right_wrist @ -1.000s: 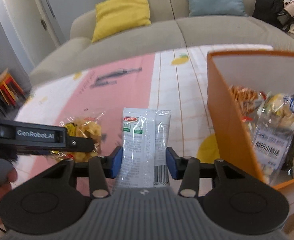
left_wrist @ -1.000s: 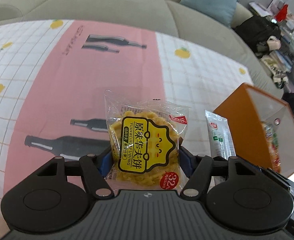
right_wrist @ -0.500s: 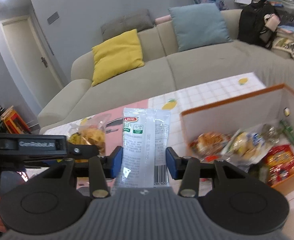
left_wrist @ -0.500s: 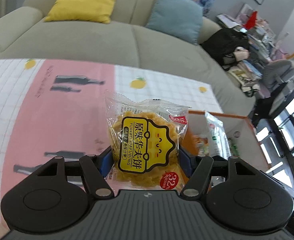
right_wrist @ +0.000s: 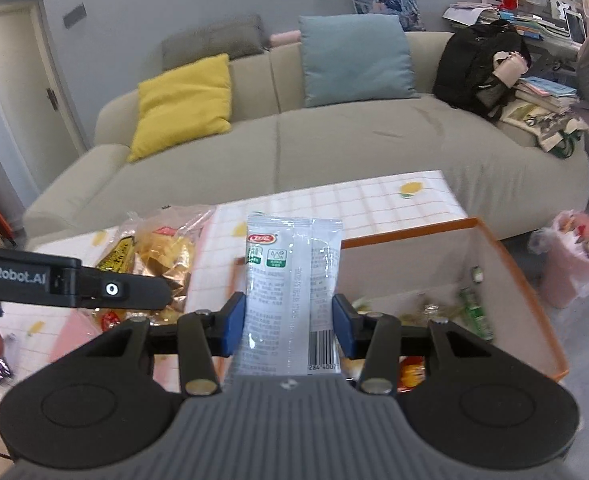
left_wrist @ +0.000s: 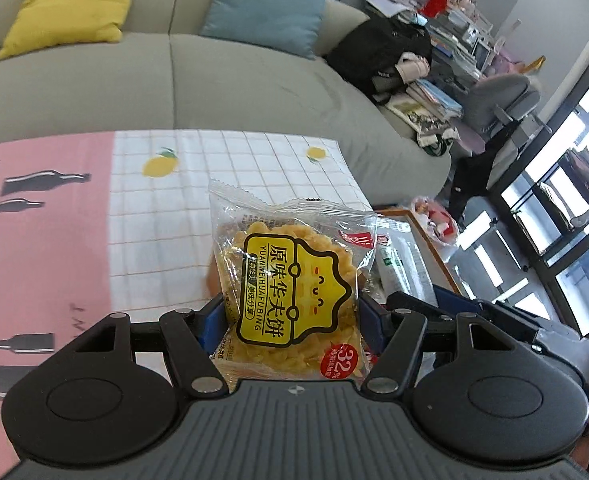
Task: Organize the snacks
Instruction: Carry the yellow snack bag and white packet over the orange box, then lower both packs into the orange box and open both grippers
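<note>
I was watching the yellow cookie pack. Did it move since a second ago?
Yes. The yellow cookie pack, shut in the left tool, travelled right across the tablecloth, from the pink stripe to near the orange box.

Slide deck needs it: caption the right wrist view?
Right claw grips a white sachet above the orange snack box.

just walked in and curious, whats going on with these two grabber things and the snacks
A person is tidying snacks with a handheld gripper in each hand. The left gripper is shut on a yellow-labelled waffle cookie pack, and the right gripper is shut on a white snack sachet. Both are held up near the orange box, which already holds several snacks. Neither packet is in the box yet.
</note>
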Demonstrator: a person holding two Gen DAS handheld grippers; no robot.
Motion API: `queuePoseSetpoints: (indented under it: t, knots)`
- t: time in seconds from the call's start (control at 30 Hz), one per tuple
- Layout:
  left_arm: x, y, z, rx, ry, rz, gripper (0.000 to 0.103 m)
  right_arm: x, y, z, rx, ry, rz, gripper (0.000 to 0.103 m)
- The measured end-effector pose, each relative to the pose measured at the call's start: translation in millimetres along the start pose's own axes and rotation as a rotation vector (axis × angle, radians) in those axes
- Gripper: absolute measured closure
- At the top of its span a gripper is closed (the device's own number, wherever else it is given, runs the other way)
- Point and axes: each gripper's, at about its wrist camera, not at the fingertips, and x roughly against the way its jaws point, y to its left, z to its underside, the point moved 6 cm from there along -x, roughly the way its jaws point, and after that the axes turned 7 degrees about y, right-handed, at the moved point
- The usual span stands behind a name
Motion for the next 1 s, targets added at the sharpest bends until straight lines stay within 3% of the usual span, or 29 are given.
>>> queuePoseSetpoints:
  t: [0.17,0.4,0.7,1.0]
  knots:
    - [-31.2,-19.8,-7.7,-0.013,0.062,0.009,0.028,-11.8,-42.5,-6.2,0.032,0.071,0.074,0.058]
    - [-77.2,-39.7,-12.6,-0.048,0.143,-0.018,0.028,-41.0,-81.2,-7.5,0.070,0.184,0.108,0.058]
    - [-124.4,-41.7,-8.3,-0.060,0.234,-0.085,0.028,-76.0,-95.2,6.6,0.155,0.304,0.107,0.058]
    - [-160.5,-40.9,0.5,-0.075,0.298,-0.109,0.027,-105.6,-99.5,22.6,0.225,0.365,0.116,0.058]
